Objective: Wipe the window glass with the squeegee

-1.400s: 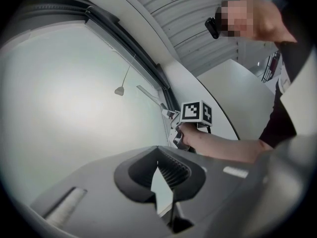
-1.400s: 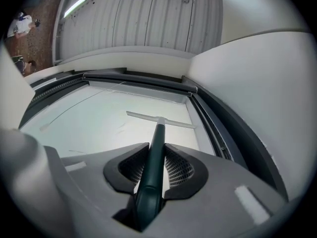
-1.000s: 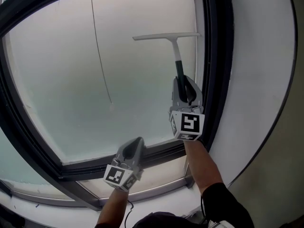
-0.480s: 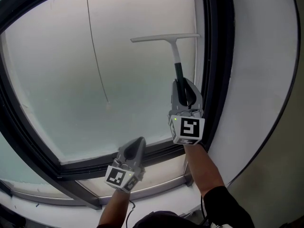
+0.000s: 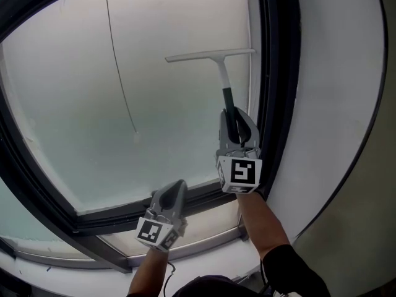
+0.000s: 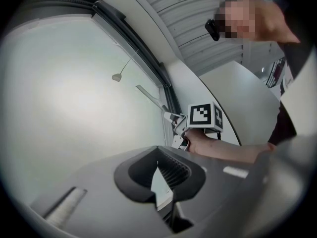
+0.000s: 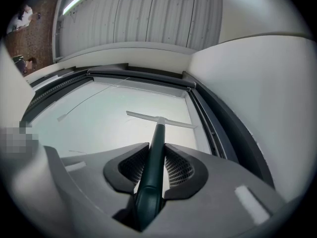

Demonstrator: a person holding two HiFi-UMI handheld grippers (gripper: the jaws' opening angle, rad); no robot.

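Squeegee [image 5: 220, 73]: white crossbar blade, dark green handle, blade level against frosted window glass [image 5: 93, 91] near right frame.

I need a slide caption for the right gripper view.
Right gripper holds dark-green-handled squeegee, white blade across pale window glass.

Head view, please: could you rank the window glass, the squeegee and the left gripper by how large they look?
1. The window glass, by far the largest.
2-3. The squeegee and the left gripper: unsure. The squeegee spans wider but is thin; the gripper is bulkier and nearer the camera.
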